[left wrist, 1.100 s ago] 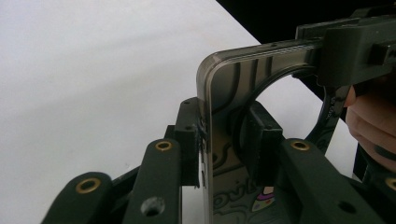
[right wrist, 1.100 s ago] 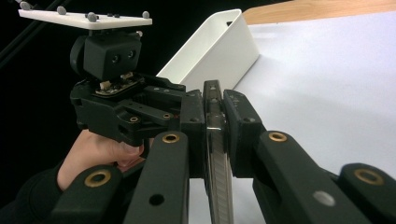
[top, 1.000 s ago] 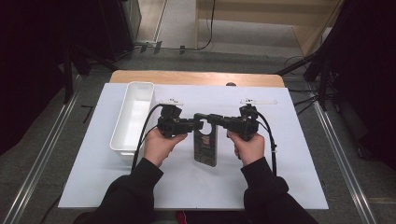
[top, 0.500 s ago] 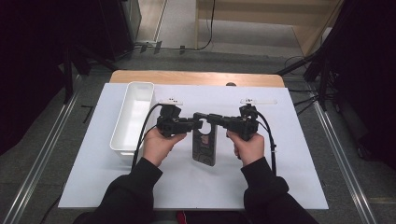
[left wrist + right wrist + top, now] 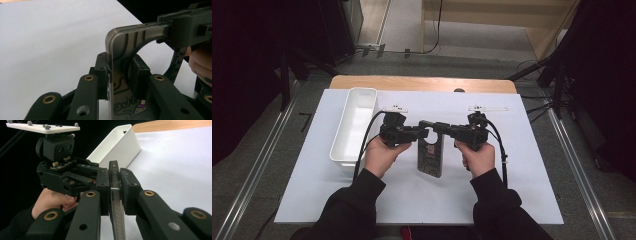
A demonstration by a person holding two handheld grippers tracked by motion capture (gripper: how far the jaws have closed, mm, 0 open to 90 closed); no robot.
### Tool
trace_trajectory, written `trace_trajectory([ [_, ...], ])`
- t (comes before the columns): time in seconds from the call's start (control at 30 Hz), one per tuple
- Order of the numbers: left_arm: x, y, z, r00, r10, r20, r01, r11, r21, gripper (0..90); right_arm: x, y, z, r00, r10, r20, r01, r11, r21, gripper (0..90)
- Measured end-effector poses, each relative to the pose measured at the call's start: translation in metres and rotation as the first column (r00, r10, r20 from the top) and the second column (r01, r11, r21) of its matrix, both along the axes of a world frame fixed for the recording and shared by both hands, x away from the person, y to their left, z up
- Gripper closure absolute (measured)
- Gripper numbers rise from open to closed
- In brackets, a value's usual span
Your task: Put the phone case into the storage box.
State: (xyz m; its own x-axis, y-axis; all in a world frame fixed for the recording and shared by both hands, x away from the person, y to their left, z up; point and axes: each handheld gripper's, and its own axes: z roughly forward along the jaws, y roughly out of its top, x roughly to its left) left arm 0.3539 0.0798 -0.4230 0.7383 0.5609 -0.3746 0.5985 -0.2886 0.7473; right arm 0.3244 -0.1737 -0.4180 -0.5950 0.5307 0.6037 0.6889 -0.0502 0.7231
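White sheet on a table, and I hold a phone case up over it.

The phone case [image 5: 430, 155] is lifted in the middle, pinched at its top by my left gripper [image 5: 120, 75] and right gripper [image 5: 114, 192] so it stays steady. The white bin [image 5: 353, 124] waits on the left.

No legible text, brand, number or sign is present. The phone case [image 5: 120, 82] carries a printed doodle pattern with shapes resembling letters; they are too blurred and cropped to read.
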Motion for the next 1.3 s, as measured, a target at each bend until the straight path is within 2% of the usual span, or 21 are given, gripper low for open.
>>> trace_trajectory([
  [0.27,-0.001,-0.001,0.001,0.9997,-0.005,0.023,0.005,0.9999,0.015,70.9,0.0,0.001,0.0,1.0,0.009,0.001,-0.009,0.9999,-0.009,75.5],
  [0.47,-0.002,-0.002,0.001,0.9995,-0.011,0.03,0.01,0.9995,0.029,70.9,0.0,0.001,0.0,0.9997,0.011,0.02,-0.011,0.9998,-0.017,70.4],
  [0.53,-0.002,-0.002,0.001,0.9994,-0.011,0.031,0.01,0.9995,0.029,70.9,0.001,0.002,0.0,0.9994,0.022,0.025,-0.022,0.9996,-0.019,66.5],
  [0.6,-0.002,-0.002,0.002,0.9994,-0.011,0.033,0.01,0.9994,0.031,70.9,0.001,0.002,-0.001,0.9989,0.034,0.032,-0.033,0.9992,-0.022,58.7],
  [0.77,-0.003,-0.002,0.002,0.9989,-0.016,0.045,0.014,0.9991,0.04,70.9,0.002,0.007,-0.003,0.9968,0.06,0.053,-0.057,0.9974,-0.045,50.0],
  [1.07,-0.002,0.0,0.005,0.9983,-0.014,0.057,0.011,0.9986,0.051,70.9,0.002,0.012,-0.008,0.9916,0.114,0.06,-0.107,0.9882,-0.109,40.3],
  [1.3,-0.002,0.002,0.007,0.9972,-0.008,0.074,0.003,0.9979,0.064,70.9,0.001,0.012,-0.012,0.9875,0.147,0.057,-0.139,0.9818,-0.129,35.1],
])
